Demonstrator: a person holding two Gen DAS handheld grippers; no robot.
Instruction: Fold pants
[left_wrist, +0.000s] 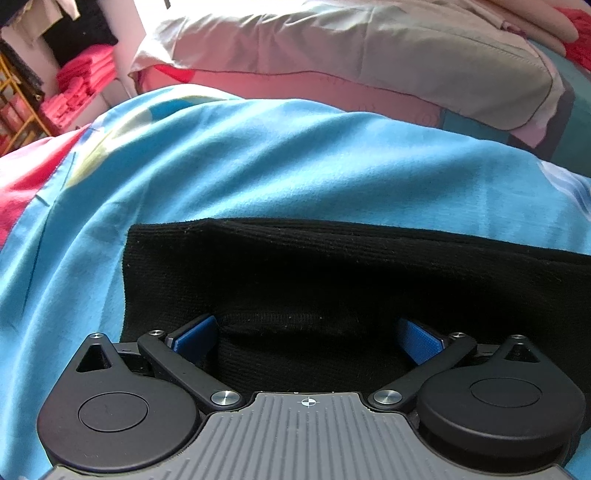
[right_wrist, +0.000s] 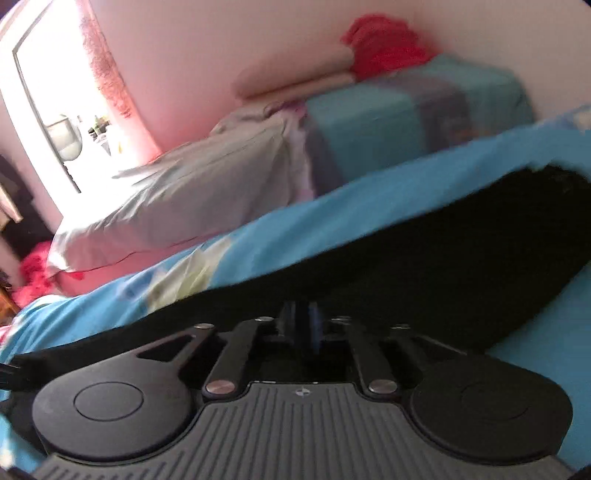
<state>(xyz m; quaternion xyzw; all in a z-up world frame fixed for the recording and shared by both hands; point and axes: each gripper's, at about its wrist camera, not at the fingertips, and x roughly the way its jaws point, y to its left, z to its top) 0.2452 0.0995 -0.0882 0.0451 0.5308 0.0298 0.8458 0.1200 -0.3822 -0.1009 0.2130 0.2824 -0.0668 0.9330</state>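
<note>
Lying black on the blue bed (left_wrist: 258, 166), the pants (left_wrist: 314, 273) filled 6 o'clock. Left gripper (left_wrist: 308, 338) stood apart around a fold; right gripper (right_wrist: 301, 325) looked clamped on cloth. Best pinch both layers squarely, then lift evenly.

Pants (left_wrist: 332, 273) matt black ribbed knit; sheet (left_wrist: 258, 166) smooth blue cloth w/ soft sheen.

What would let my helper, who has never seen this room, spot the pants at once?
Start at the bed's bright blue sheet, in front of the grey pillow. The pants lie on it, right before the left gripper. They are the only black, ribbed-knit fabric; everything nearby is blue, grey or red.
</note>
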